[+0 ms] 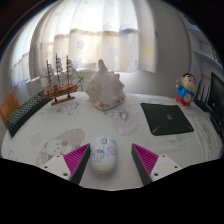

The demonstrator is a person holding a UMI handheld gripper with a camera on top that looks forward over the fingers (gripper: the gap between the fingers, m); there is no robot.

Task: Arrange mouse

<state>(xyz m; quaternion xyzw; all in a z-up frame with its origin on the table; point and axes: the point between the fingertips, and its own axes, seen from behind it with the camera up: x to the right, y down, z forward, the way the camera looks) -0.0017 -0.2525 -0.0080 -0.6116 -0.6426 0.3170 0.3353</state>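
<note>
Gripper view, looking forward over a white table point(100, 128) with a faint printed pattern. Gripper point(106, 161) spread wide, both magenta pads point(75, 158) turned inward. Between them, a pale mouse point(105, 154), resting on the table, nose pointing away. Visible gap at either side of the mouse, so nothing clamped, nothing held. Mouse roughly midway between the two fingers, its near end level with the fingertips.

Beyond the fingers, well apart from the mouse, a large pale shell point(103, 86) standing near the middle of the table. Left of the shell, just beside it, a model ship point(61, 80) with tall masts on a wooden stand. Farther left, a dark keyboard point(28, 115) lying at a slant along the table edge. To the right, a dark mat point(167, 117), flat on the table, with a small light mark at its centre. Behind the mat, a small figure point(185, 89) in red, blue and yellow, upright. At the far right, part of a dark screen point(216, 100), hard to make out.

Along the back, a bright window point(105, 30) hung with sheer white curtains.
</note>
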